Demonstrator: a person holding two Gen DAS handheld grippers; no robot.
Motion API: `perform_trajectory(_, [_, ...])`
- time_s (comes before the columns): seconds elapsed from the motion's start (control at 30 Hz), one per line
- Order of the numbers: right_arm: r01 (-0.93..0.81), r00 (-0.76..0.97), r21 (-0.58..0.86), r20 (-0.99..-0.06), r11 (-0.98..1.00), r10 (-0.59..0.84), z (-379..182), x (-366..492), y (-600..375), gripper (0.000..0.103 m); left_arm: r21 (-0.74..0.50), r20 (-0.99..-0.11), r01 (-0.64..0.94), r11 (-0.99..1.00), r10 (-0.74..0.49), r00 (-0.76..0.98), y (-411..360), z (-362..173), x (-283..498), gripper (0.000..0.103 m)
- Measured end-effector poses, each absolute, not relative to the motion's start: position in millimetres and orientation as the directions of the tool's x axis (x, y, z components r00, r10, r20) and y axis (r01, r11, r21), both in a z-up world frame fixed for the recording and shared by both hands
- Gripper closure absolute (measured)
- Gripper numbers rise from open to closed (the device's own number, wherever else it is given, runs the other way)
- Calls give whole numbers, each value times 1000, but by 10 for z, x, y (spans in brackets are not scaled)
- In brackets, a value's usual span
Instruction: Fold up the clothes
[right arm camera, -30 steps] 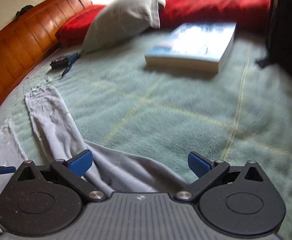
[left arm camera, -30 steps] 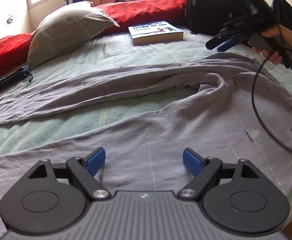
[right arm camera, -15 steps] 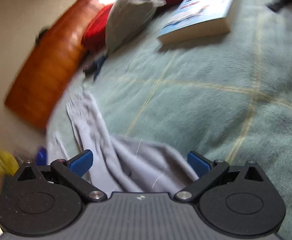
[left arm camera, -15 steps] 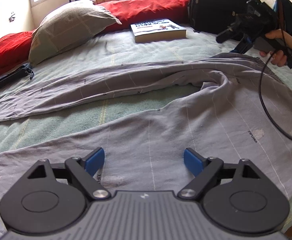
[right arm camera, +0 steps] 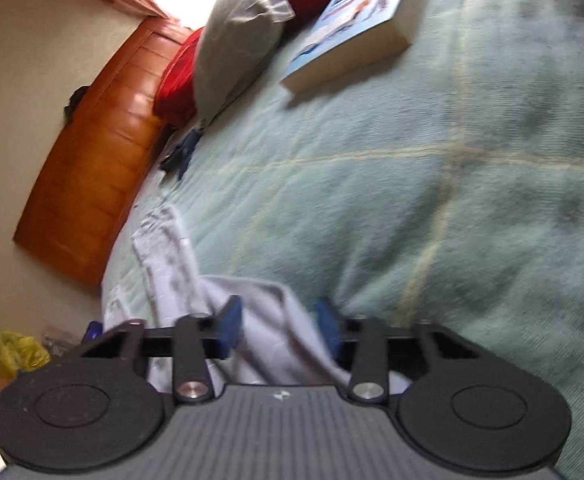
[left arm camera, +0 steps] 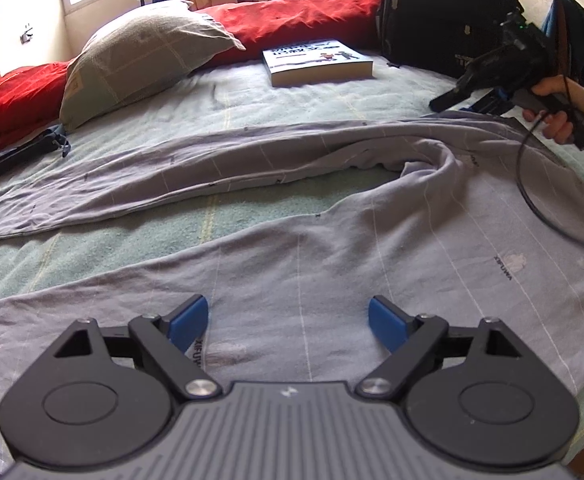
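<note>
Soft grey pinstriped trousers (left arm camera: pixel 292 248) sprawled, rumpled, across a nubby pale-green bedspread (left arm camera: pixel 252 92), left gripper (left arm camera: pixel 288 320) splayed wide above one leg, right gripper (right arm camera: pixel 278 326) closing around bunched waistband cloth, thick paperback book (left arm camera: pixel 315 62) beyond.

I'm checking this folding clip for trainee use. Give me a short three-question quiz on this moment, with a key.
1. True or false: the left gripper stands open over the grey trousers with no cloth pinched between its fingers.
2. What lies between the fingers of the right gripper? A) the book B) a fold of the grey trousers C) the grey pillow
3. Fill in: the book lies on the green ____, apart from the trousers.

Key: 1 true. 2 B; the jaws are closing on that fold. 3 bedspread.
</note>
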State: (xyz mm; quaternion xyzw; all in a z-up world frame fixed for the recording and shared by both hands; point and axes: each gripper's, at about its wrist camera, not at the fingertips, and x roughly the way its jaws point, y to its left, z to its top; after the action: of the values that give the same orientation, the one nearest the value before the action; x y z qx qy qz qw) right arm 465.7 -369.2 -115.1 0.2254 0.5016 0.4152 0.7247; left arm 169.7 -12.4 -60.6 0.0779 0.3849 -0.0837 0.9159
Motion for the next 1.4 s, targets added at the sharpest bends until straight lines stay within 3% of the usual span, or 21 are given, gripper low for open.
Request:
perform_trajectory(0.1, [-382, 181, 691, -595, 613, 783, -1152, 4653, -3652, 98, 67, -719, 209, 976, -98, 688, -108, -611, 1700, 15])
perform_trajectory(0.33, [-479, 299, 498, -682, 723, 667, -877, 4412, -3400, 98, 76, -719, 209, 975, -91, 689, -120, -606, 1705, 14])
perform_trajectory(0.47, [-492, 384, 418, -683, 764, 621, -686, 4393, -3394, 98, 90, -716, 210, 974, -84, 693, -138, -584, 1684, 14])
perform_trajectory(0.73, [-408, 536, 358, -650, 840, 538, -432, 4624, -3518, 99, 90, -715, 213, 973, -86, 694, -120, -570, 1657, 15])
perform_trajectory(0.9, [-308, 587, 314, -680, 898, 439, -540, 4788, -3520, 100, 86, -711, 200, 976, -80, 698, -62, -558, 1639, 15])
perform_trajectory(1.07, [-227, 610, 330, -685, 916, 398, -612, 4769, -3615, 98, 88, -705, 186, 979, -70, 705, 14, -532, 1628, 15])
perform_trajectory(1.23, [-392, 562, 342, -646, 854, 516, -297, 4449, -3244, 88, 101, -699, 156, 983, -41, 714, 105, -499, 1640, 15])
perform_trajectory(1.3, [-479, 512, 339, -642, 810, 571, -188, 4297, -2999, 78, 102, -696, 144, 984, -33, 718, 138, -478, 1628, 15])
perform_trajectory(1.4, [-612, 412, 322, -650, 722, 639, -139, 3999, -2550, 71, 102, -691, 133, 986, -26, 722, 167, -452, 1598, 14])
